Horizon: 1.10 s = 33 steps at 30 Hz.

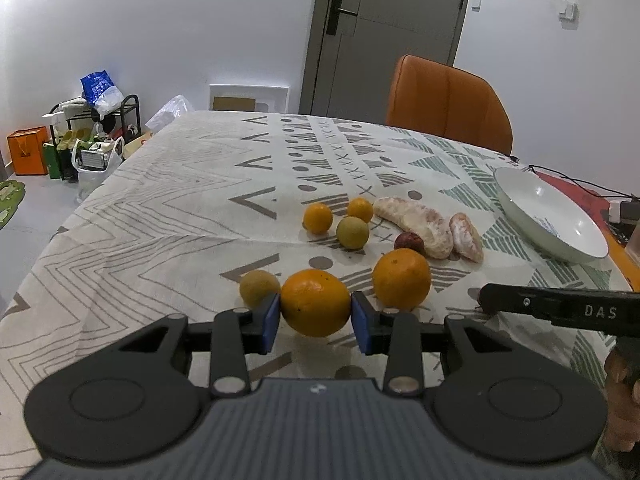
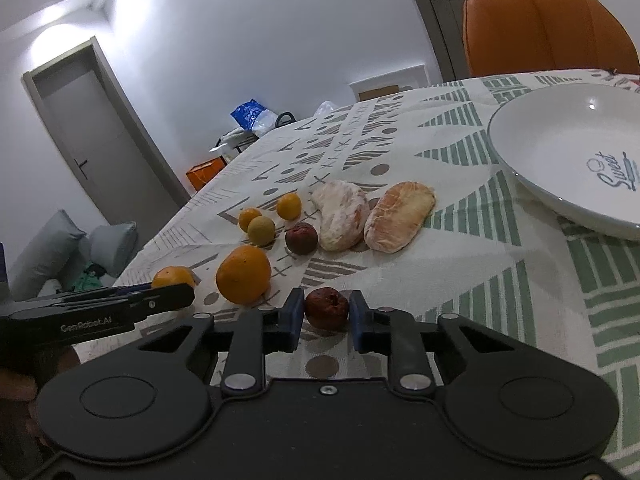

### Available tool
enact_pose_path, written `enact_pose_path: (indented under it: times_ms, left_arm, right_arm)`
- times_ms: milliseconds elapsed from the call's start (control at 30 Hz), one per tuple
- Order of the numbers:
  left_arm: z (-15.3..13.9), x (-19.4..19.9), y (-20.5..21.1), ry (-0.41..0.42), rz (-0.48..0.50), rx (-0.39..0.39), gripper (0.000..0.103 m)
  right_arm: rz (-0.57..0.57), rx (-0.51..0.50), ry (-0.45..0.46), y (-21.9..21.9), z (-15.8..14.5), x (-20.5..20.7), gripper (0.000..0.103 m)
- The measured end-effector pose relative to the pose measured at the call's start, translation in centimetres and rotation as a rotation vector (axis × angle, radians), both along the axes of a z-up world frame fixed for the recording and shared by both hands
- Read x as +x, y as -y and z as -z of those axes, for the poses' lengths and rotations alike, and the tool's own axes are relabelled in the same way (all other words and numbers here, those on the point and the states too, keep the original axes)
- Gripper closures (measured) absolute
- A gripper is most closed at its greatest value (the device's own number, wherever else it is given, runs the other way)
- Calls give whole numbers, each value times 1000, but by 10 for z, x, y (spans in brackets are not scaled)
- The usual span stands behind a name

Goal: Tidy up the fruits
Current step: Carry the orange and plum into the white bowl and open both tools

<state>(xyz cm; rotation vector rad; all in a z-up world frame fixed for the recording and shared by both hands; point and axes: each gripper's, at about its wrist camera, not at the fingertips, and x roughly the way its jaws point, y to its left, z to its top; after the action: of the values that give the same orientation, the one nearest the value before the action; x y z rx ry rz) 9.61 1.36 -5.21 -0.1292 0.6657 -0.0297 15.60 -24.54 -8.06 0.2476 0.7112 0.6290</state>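
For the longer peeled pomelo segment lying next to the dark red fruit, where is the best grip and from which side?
Grip the longer peeled pomelo segment across its narrow middle, coming from above. It lies flat and curved, with the dark red fruit close on one side and the other peeled segment on the other.

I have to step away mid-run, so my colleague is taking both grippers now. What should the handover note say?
Left gripper: fingers closed on a large orange, at the near edge of the fruit group.
Right gripper: fingers against both sides of a dark red fruit; whether it is lifted is unclear.
On the tablecloth: a second large orange, small oranges, two greenish fruits, another dark red fruit, two peeled citrus pieces.
White plate: nothing on it.
Done: no fruit placed. Left: likely move all fruit to the plate.
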Motion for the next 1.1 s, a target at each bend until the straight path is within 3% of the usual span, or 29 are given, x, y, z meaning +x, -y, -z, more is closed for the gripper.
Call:
enact_pose_path:
  times_ms: [567, 1100]
  left_arm:
    - [-16, 20, 50, 75, 93, 11, 66]
    - [-22, 46, 109, 85, 225, 22, 66]
  right_arm:
    - [113, 28, 71, 49, -16, -12, 80]
    - [238, 46, 110, 104, -20, -13, 80]
